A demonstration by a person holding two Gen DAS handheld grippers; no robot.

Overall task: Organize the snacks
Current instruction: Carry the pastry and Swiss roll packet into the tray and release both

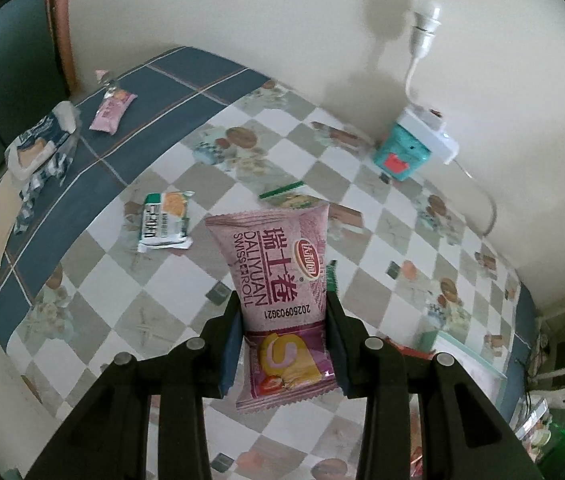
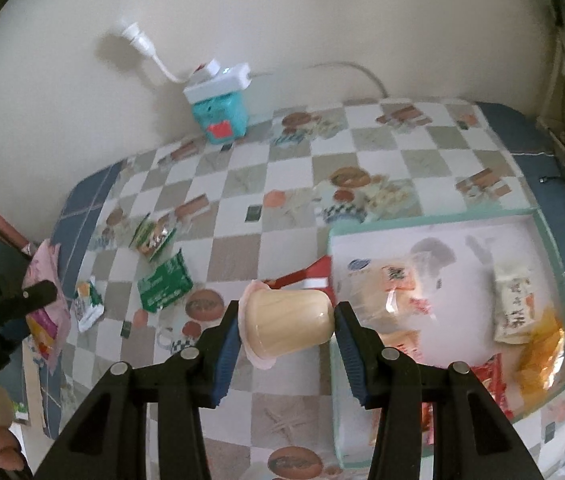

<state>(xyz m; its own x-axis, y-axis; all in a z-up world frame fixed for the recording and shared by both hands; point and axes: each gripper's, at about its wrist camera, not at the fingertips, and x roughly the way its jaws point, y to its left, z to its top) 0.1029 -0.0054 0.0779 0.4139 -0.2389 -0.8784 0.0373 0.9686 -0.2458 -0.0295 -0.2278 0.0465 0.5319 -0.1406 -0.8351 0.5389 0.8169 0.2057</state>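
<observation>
we see the table [image 2: 290, 208] first, w/ a checked cloth, blue at its edges, pushed up against a pale wall. at the right in the right wrist view sits a shallow tray [image 2: 434, 216] w/ a teal rim; several wrapped snacks lie in it, incl. a white pack [image 2: 512, 308] and an orange bag [image 2: 542, 356], blurred. at the far side by the wall stands a teal box [image 1: 402, 156] w/ a white power strip [image 1: 428, 130] on top.

loose on the cloth: a green pack [image 2: 164, 282] and a green-edged clear pack [image 2: 154, 238] near the left, plus a white-green biscuit pack [image 1: 164, 220], a pink pack [image 1: 112, 110] and a blue-white wrapper [image 1: 40, 148] far left on the blue border.

our left gripper [image 1: 282, 340] is clamped on a pink swiss roll pack [image 1: 278, 280], held above the cloth. our right gripper [image 2: 288, 320] is closed on a pale jelly cup [image 2: 288, 320] lying sideways betw. the pads, just left of the tray.
</observation>
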